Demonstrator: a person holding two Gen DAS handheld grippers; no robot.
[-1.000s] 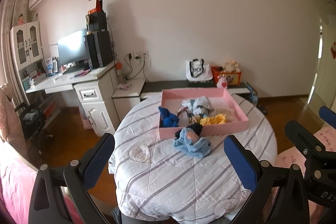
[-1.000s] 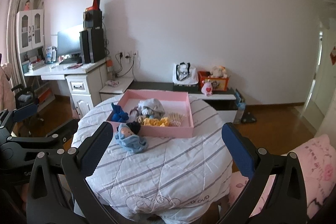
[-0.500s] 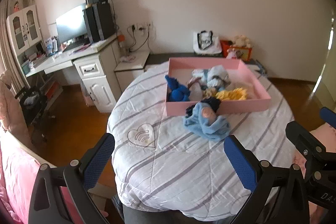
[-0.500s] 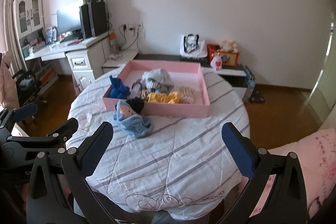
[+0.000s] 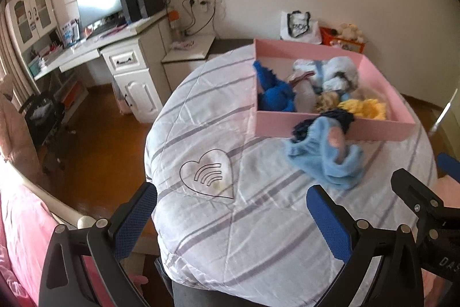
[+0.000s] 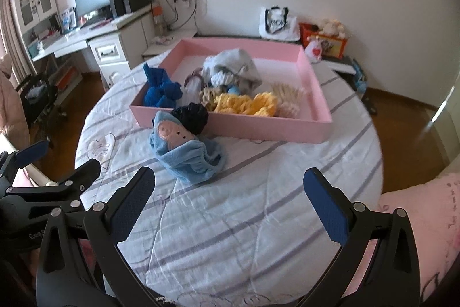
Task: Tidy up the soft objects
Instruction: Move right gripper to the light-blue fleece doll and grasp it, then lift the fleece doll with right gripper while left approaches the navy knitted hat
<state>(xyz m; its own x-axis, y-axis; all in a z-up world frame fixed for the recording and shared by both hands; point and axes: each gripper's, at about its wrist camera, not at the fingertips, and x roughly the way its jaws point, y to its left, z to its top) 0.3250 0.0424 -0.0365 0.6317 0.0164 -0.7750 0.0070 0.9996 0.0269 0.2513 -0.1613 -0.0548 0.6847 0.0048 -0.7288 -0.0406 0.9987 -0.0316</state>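
A: Any writing? And what's there, big to small?

B: The white tote bag (image 6: 278,22) has print, too blurred to read. One round table under a striped white quilt (image 6: 258,220), one shallow pink box (image 6: 319,94) holding maybe five soft pieces, and one light-blue plush doll (image 6: 187,154) just outside its near wall.

A: Tongs?

B: Left gripper (image 5: 230,216) and right gripper (image 6: 228,196) both spread wide, empty, short of the doll.

Light-blue doll (image 6: 188,153) with black hair, pink tray (image 6: 314,82), grey-striped white quilt (image 6: 258,220).
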